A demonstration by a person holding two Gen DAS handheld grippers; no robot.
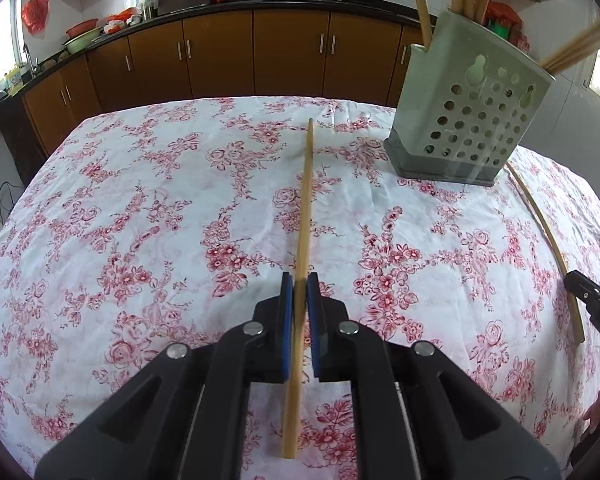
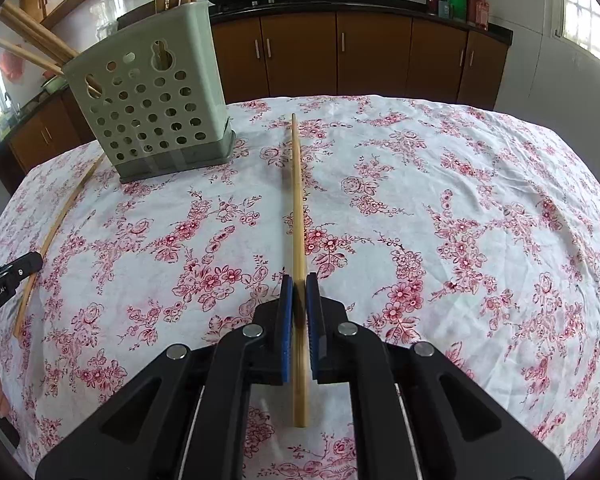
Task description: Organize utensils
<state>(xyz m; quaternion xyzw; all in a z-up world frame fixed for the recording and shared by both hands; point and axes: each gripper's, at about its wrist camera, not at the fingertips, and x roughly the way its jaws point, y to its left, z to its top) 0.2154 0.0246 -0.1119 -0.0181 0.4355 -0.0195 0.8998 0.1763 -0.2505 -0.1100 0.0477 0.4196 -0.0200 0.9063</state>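
- Nearest the camera, the left hand-held gripper (image 1: 299,286) is clamped on a bamboo chopstick (image 1: 305,208), blue pads pinching its thicker half.
- The right hand-held gripper (image 2: 299,286) grips a second chopstick (image 2: 298,200) the same way.
- Each stick runs lengthwise straight ahead of its hand-held gripper, narrow tip forward, apparently raised off the floral tabletop (image 1: 140,208).
- The perforated holder (image 1: 468,96), already stocked with chopsticks, stands ahead between them, likely the destination.
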